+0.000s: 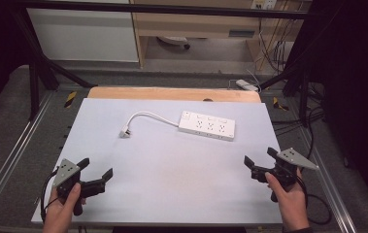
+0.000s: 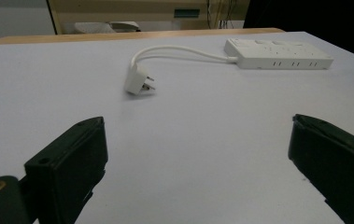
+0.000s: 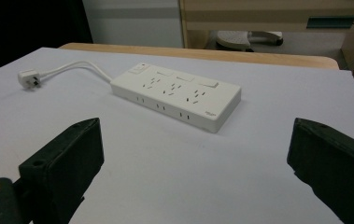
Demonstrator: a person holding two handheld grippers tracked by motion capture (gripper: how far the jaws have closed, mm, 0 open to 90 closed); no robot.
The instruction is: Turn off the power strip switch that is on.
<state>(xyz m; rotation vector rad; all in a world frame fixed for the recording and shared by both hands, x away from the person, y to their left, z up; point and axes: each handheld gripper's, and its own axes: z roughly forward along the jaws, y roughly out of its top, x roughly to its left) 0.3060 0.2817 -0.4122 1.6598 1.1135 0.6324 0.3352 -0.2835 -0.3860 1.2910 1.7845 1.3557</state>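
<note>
White power strip (image 1: 207,125) lies flat on far-centre of the table's white sheet (image 1: 172,174), its cord (image 1: 150,115) curving left to the plug (image 1: 125,132), which lies on its side. Left gripper (image 1: 95,167) held low at near-left corner by left hand (image 1: 65,206), jaws wide apart, nothing btwn. Right gripper (image 1: 260,156) at near-right in right hand (image 1: 288,196), jaws apart too, both well apart from strip. Wooden table edge (image 1: 172,93) at far side; grey floor, cabinet & loose cables beyond
</note>
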